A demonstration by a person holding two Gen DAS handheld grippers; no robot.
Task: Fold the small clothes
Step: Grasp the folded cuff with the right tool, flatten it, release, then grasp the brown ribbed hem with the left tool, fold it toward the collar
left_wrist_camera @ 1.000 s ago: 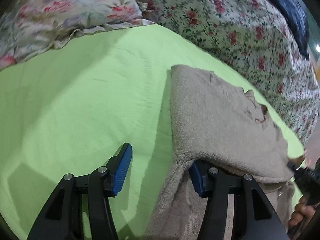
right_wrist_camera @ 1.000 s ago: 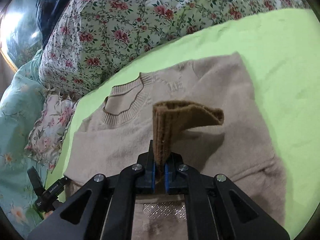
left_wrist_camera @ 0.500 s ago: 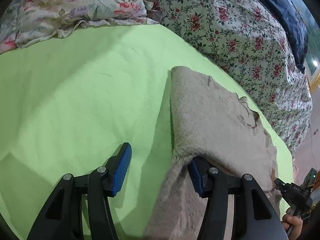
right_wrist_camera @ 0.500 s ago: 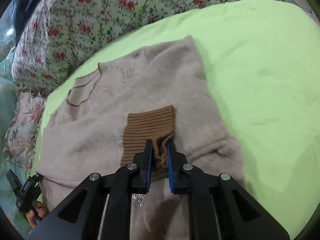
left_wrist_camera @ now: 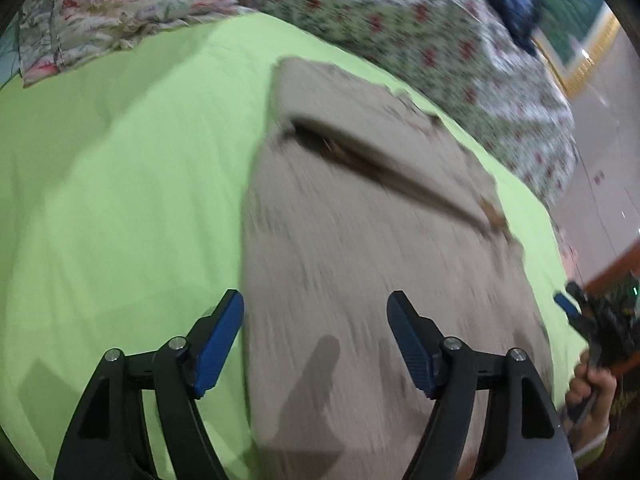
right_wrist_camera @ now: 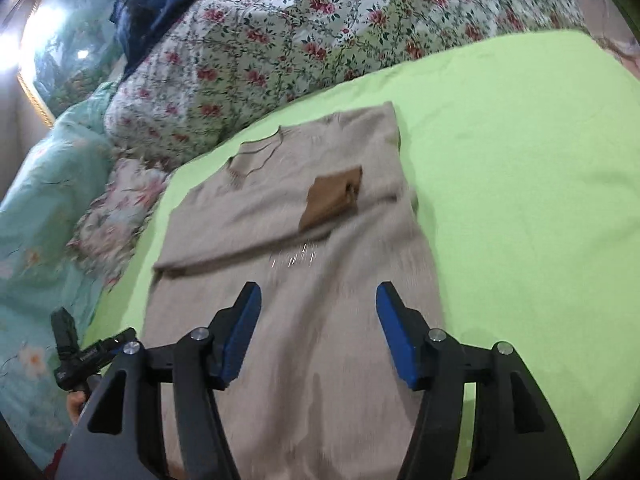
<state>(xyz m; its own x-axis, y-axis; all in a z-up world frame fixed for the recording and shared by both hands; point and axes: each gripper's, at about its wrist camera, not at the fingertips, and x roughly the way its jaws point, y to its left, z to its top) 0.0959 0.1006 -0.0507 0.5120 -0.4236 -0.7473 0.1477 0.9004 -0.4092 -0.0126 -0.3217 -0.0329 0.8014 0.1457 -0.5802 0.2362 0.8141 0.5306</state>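
Note:
A small beige sweater [right_wrist_camera: 304, 280] lies flat on a green sheet [right_wrist_camera: 520, 160], collar at the far end. A sleeve is folded across its chest, with the brown ribbed cuff [right_wrist_camera: 332, 196] lying on top. The sweater also shows, blurred, in the left wrist view [left_wrist_camera: 360, 240]. My right gripper [right_wrist_camera: 318, 330] is open and empty above the sweater's lower part. My left gripper [left_wrist_camera: 314, 338] is open and empty over the sweater's left edge.
A floral quilt [right_wrist_camera: 300, 40] is heaped behind the sweater. A teal floral blanket [right_wrist_camera: 40, 200] lies at the left of the right wrist view. A floral pillow [left_wrist_camera: 120, 8] sits at the far left of the sheet [left_wrist_camera: 120, 200]. The other hand-held gripper [left_wrist_camera: 600, 320] shows at the right edge.
My right gripper laid the brown cuff on the sweater's chest, let it go, opened and drew back. My left gripper came out from under the folded edge and pulled back.

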